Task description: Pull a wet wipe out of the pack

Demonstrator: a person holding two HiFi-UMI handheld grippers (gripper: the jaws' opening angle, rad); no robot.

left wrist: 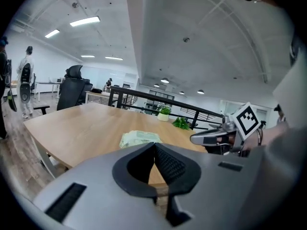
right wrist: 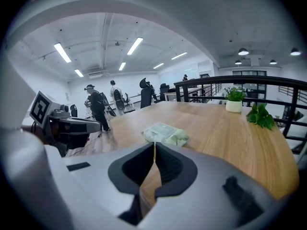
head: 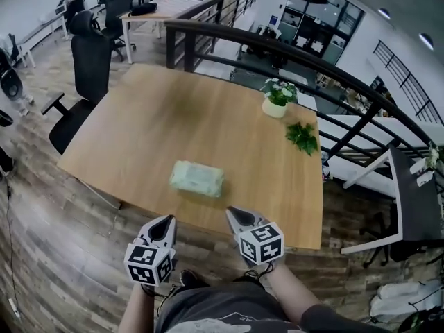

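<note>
A pale green wet wipe pack (head: 198, 178) lies flat on the wooden table (head: 159, 127), near its front edge. It also shows ahead in the left gripper view as the pack (left wrist: 139, 139) and in the right gripper view as the pack (right wrist: 166, 133). My left gripper (head: 168, 220) is shut and empty, held off the table's front edge, left of the pack. My right gripper (head: 231, 211) is shut and empty too, just below the pack's right end at the table edge. Neither touches the pack.
A white pot with a flowering plant (head: 277, 97) and a loose green sprig (head: 302, 137) sit at the table's far right. A black office chair (head: 84, 75) stands at the left. A dark railing (head: 291, 57) runs behind the table. People stand far off (right wrist: 98, 107).
</note>
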